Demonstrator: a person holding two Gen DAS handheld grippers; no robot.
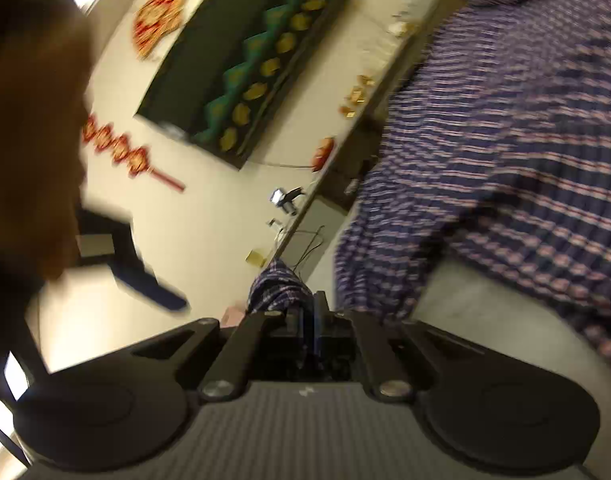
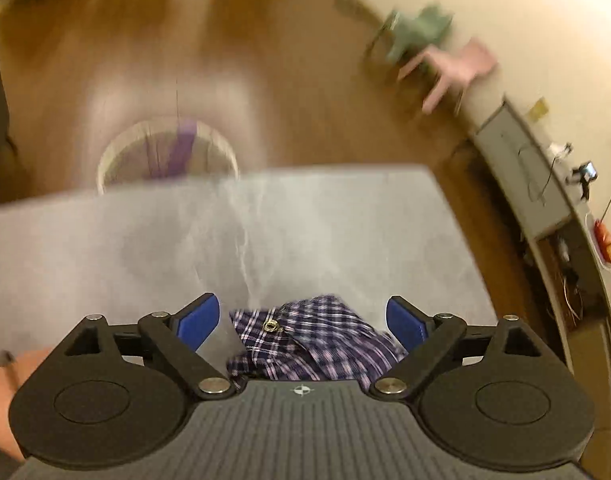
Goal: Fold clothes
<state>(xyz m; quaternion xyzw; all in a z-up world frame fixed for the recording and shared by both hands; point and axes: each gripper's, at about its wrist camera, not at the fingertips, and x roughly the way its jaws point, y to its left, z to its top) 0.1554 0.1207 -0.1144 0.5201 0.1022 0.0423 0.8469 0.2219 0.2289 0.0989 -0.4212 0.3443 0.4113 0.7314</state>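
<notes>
A navy, red and white plaid shirt (image 1: 505, 128) hangs in the air at the right of the left wrist view. My left gripper (image 1: 307, 308) is shut on a bunched edge of it (image 1: 281, 284) and holds it lifted. In the right wrist view a crumpled part of the shirt (image 2: 313, 340), with a brass snap button (image 2: 270, 325), lies on the grey table (image 2: 265, 220). My right gripper (image 2: 303, 320) is open, its blue pads (image 2: 197, 322) either side of that cloth without gripping it.
A round basket (image 2: 167, 152) with purple cloth stands on the wooden floor beyond the table's far edge. Small chairs (image 2: 437, 52) stand by the wall. A grey cabinet (image 2: 525, 172) runs along the right. A framed picture (image 1: 245, 60) hangs on the wall.
</notes>
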